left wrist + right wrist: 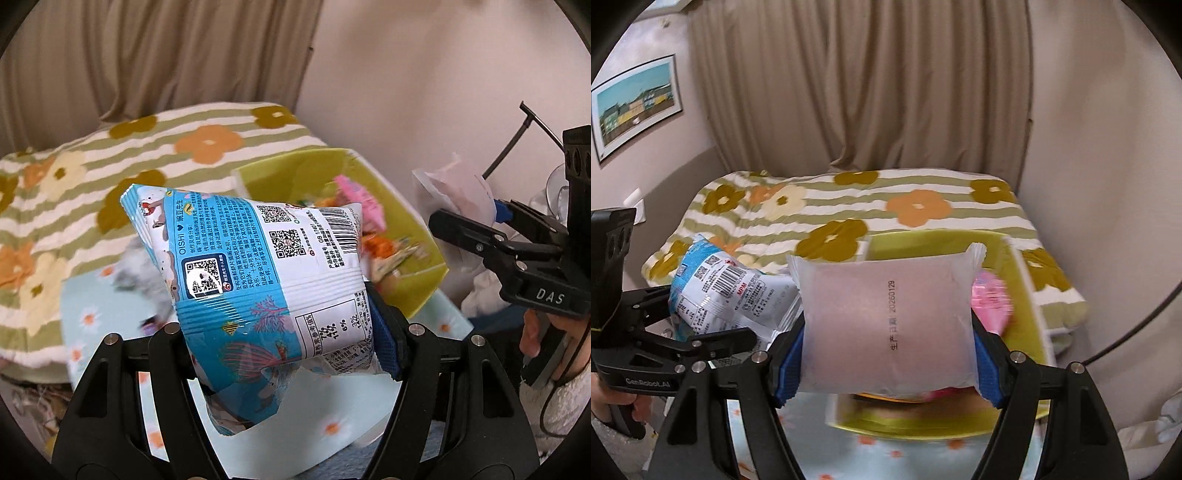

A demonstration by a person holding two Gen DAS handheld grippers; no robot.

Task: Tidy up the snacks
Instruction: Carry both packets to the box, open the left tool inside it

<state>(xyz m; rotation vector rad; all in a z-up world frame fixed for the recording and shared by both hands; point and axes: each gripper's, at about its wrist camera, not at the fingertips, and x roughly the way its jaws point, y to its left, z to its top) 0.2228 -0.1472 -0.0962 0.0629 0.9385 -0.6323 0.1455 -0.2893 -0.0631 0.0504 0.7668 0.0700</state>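
The snack bag (251,280) is sky blue and white, with black codes, black print and pink coral drawings. The pouch (886,325) is frosted white with a pale pink tone and one line of dark print. Behind the pouch, the box (1023,295) is yellow-green, and the packet (991,299) inside it is bright pink. Beyond the box, the blanket (886,192) has olive-green and white stripes with orange, cream and mustard-brown flowers. Under the box, the cloth (886,458) is light blue with small white and orange daisies. Behind the blanket, the curtain (868,81) is plain beige.
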